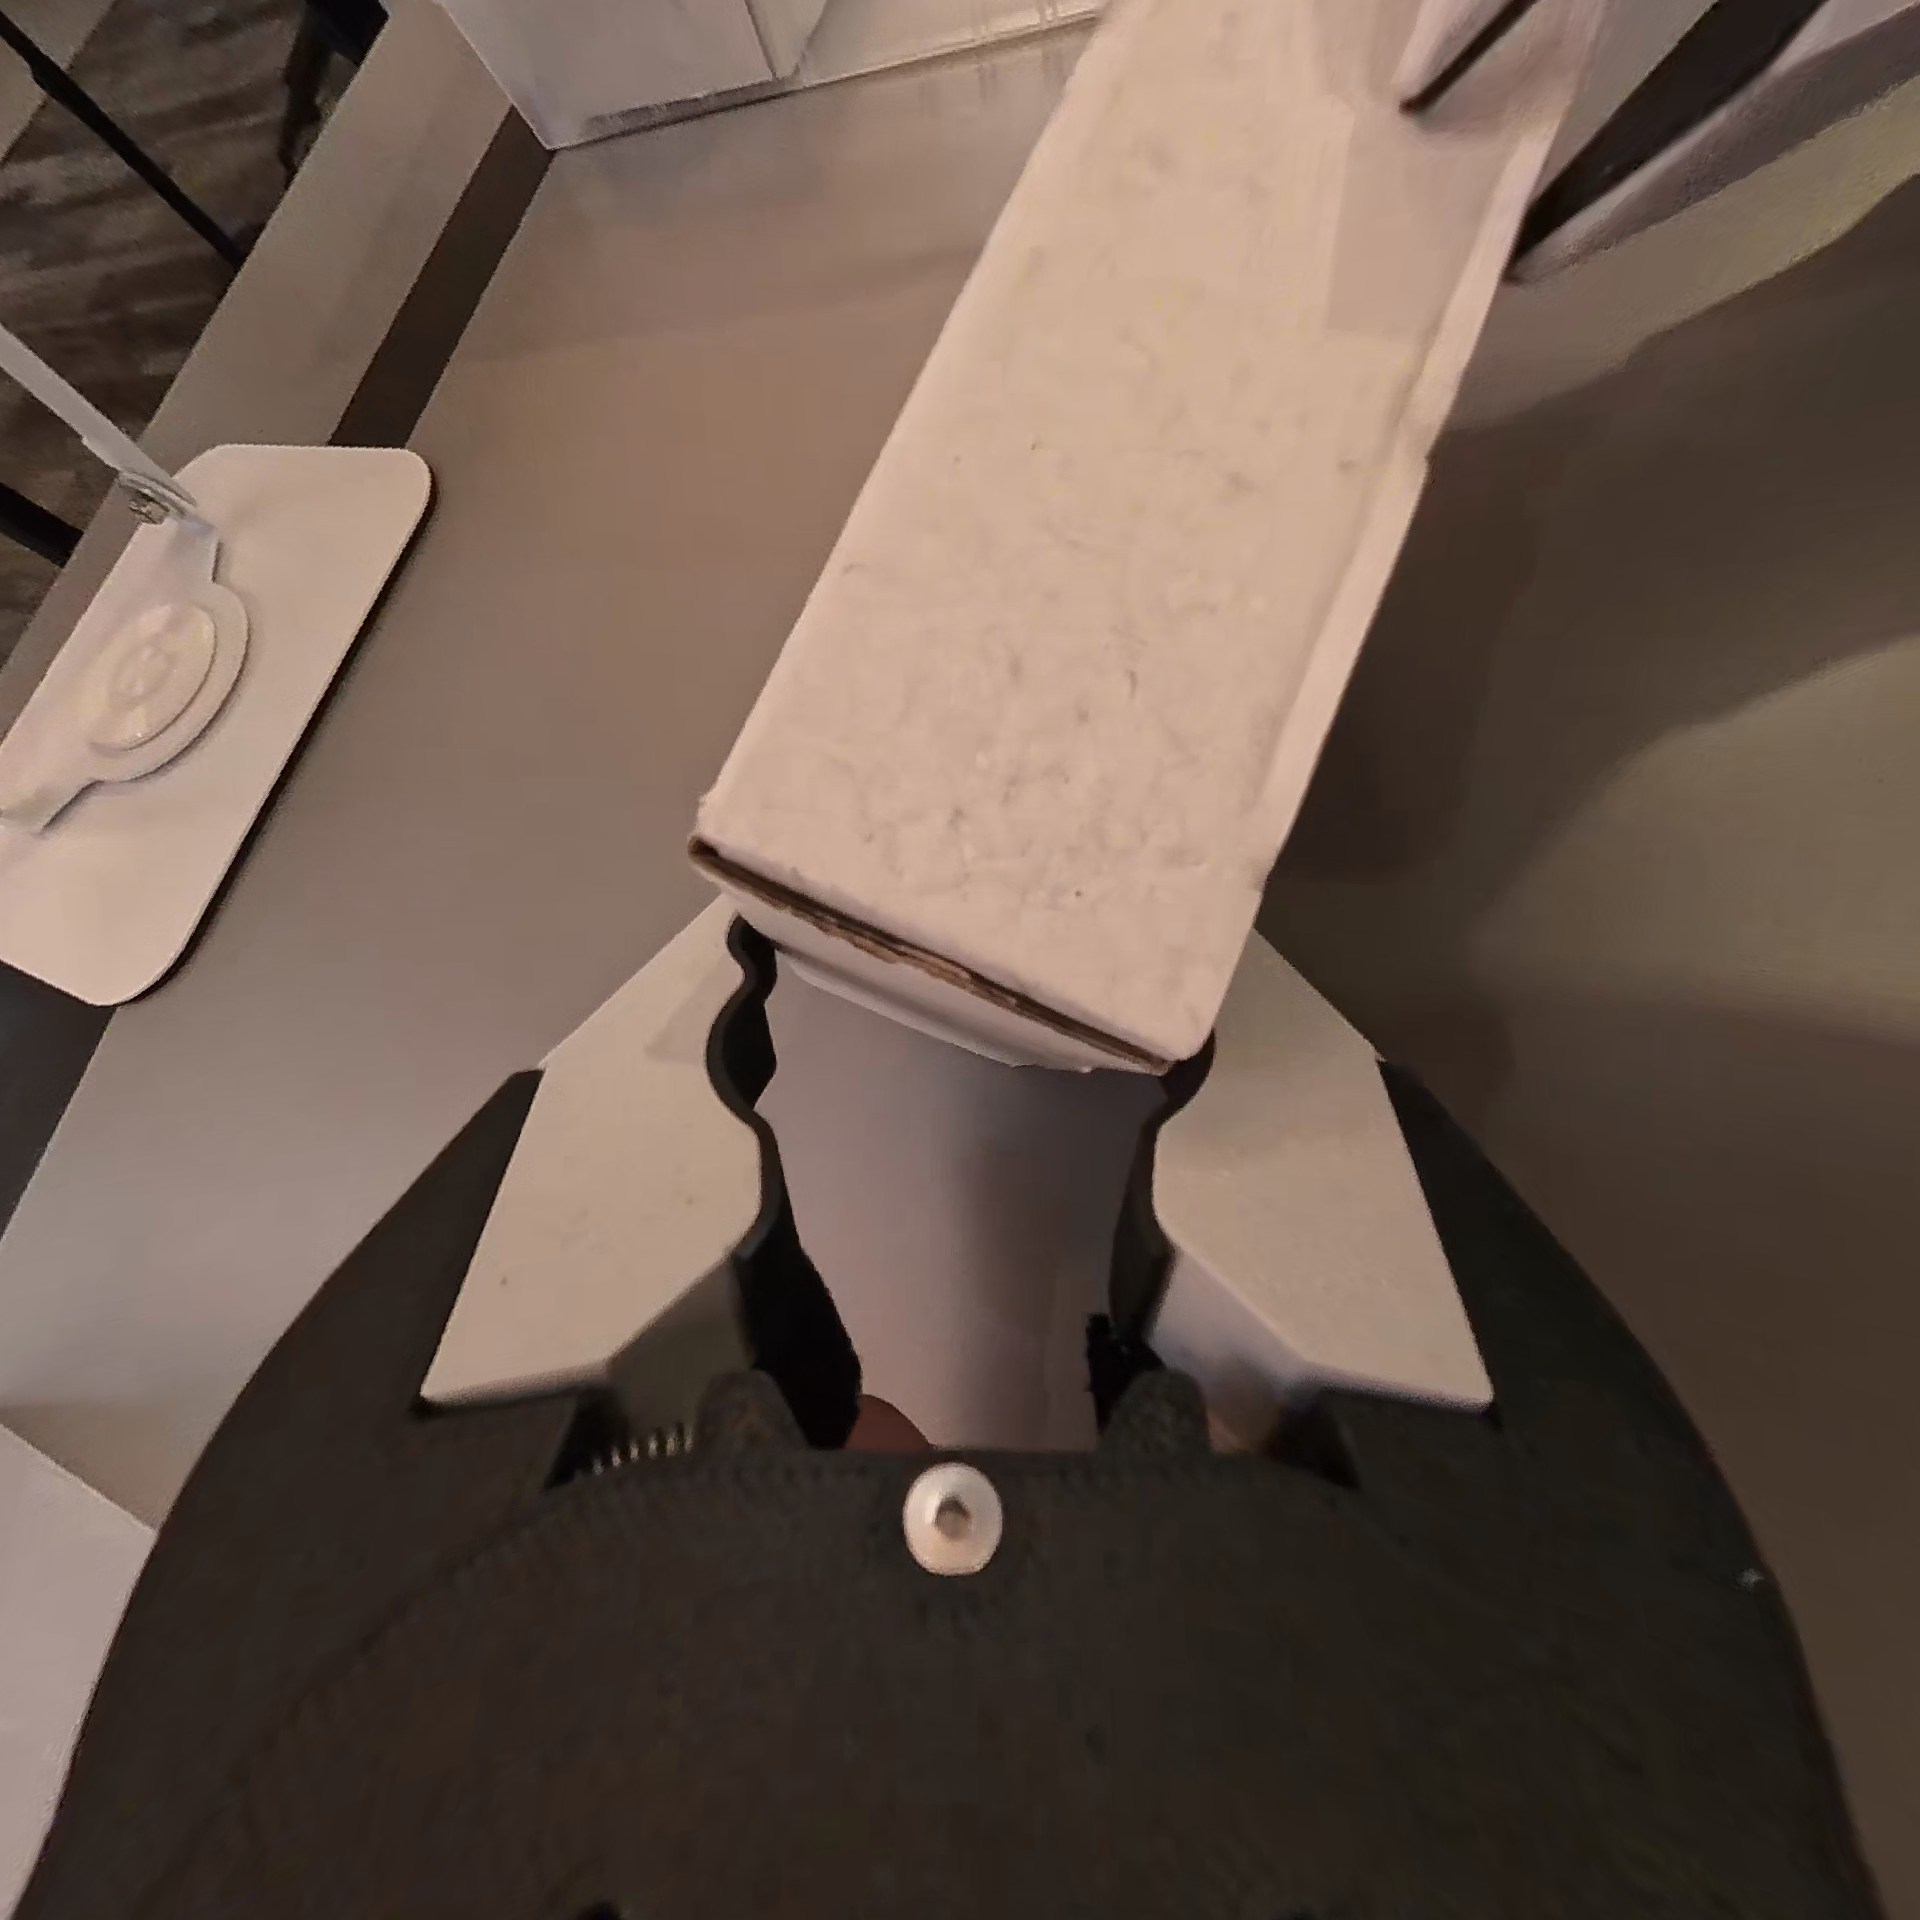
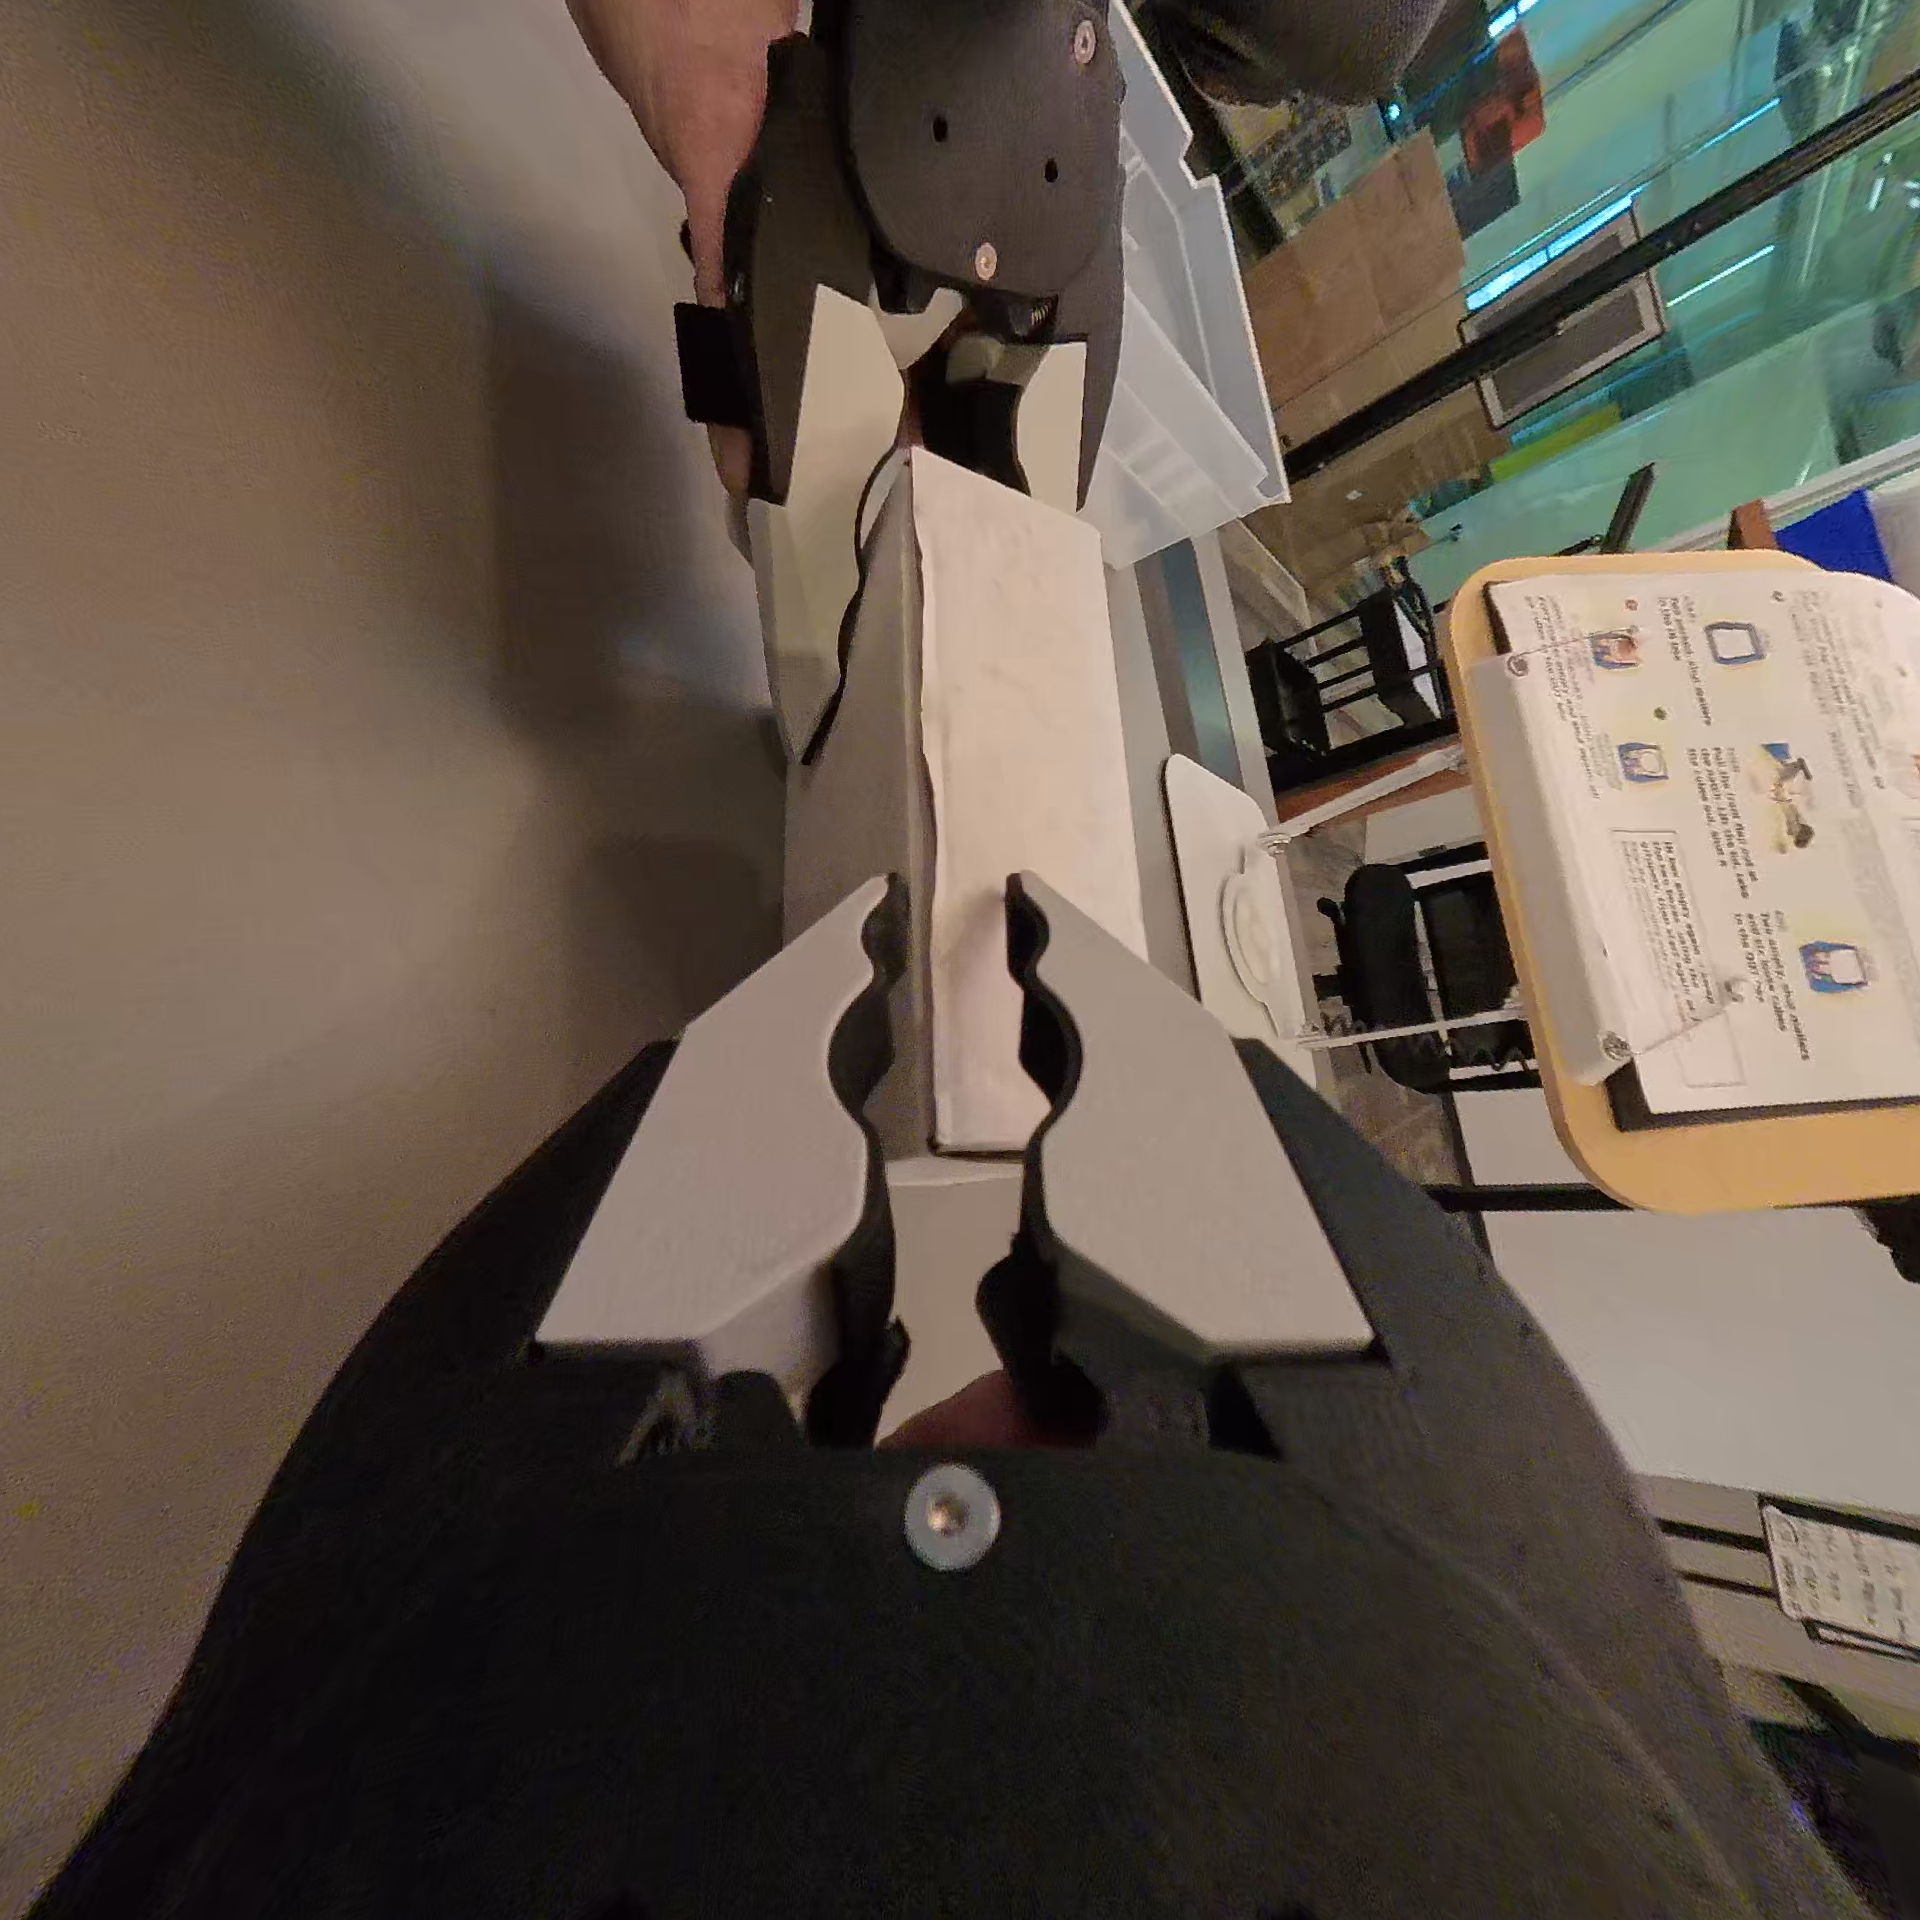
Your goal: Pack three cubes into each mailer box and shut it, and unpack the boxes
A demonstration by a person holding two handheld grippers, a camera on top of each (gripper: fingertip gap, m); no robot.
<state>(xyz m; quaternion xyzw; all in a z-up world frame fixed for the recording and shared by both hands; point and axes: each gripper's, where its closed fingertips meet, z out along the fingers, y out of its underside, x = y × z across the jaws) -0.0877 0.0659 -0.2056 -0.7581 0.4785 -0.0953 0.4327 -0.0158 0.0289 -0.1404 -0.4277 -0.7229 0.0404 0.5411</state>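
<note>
A white mailer box (image 1: 1122,520), shut and scuffed, is held above the grey table (image 1: 582,540) between my two grippers. My left gripper (image 1: 971,997) is spread wide and shut on the box's near end, with its fingers on both sides. In the right wrist view the box (image 2: 1018,727) runs away from me to the left gripper (image 2: 925,478), held by a hand (image 2: 717,104). My right gripper (image 2: 958,894) is closed narrowly on the box's other end, with the box's corner edge between its fingers. No cubes show.
A white stand base plate (image 1: 208,707) lies by the table's left edge and also shows in the right wrist view (image 2: 1236,883). A clear plastic bin (image 2: 1174,312) stands behind the left gripper. A wooden board with an instruction sheet (image 2: 1704,831) is beyond the table.
</note>
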